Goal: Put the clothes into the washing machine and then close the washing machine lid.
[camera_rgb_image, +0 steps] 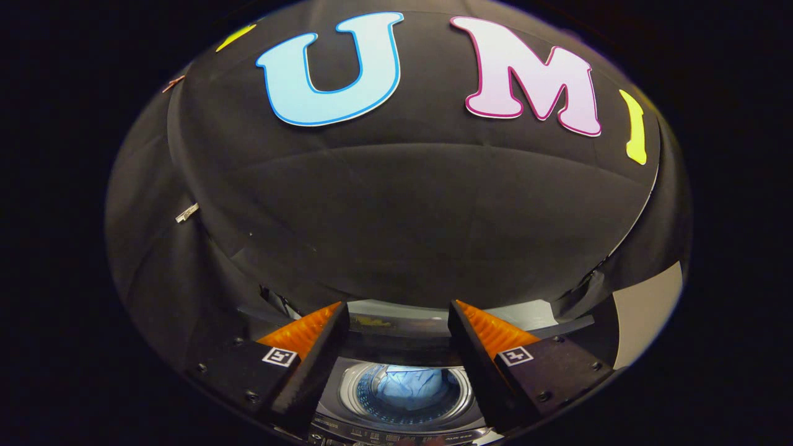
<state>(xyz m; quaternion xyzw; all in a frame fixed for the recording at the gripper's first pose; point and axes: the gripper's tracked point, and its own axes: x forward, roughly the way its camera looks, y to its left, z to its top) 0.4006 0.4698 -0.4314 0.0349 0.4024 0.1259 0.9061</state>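
The washing machine (347, 399) stands below me, seen from above between my fingers. Its round drum (367, 396) is uncovered, and a light blue piece of clothing (412, 385) lies inside it. The raised lid (396, 322) stands at the back of the machine, just beyond my fingertips. My gripper (396, 305) hangs open above the drum, its fingers wide apart with nothing between them.
The booth's black cloth wall rises right behind the machine and curves around both sides. A pale panel (644, 310) shows beyond the right finger. The machine's control strip (396, 433) runs along its near edge.
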